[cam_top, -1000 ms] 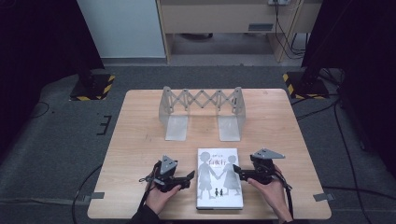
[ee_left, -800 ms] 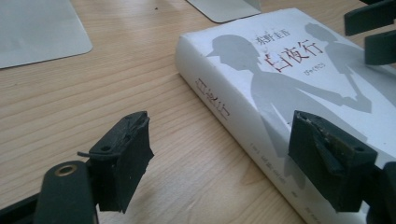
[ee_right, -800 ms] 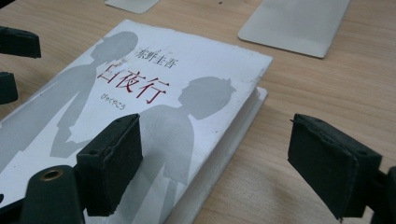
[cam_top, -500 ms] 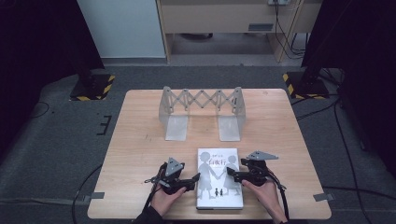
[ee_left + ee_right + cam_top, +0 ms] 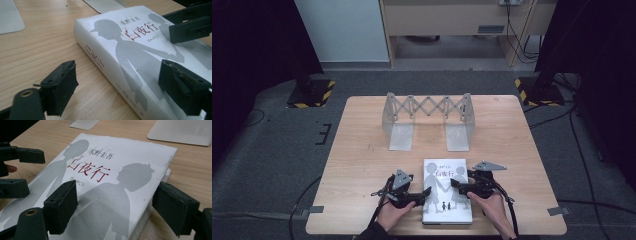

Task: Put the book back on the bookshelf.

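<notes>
While the white book (image 5: 447, 191) lies flat near the table's (image 5: 362, 165) front edge, the left gripper (image 5: 421, 197) straddles its spine with jaws just widened, not pressing, and the right gripper (image 5: 458, 184) straddles its opposite edge, jaws likewise spread apart.

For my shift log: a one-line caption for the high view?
Two open grippers flank a white book lying flat before an accordion rack.
</notes>
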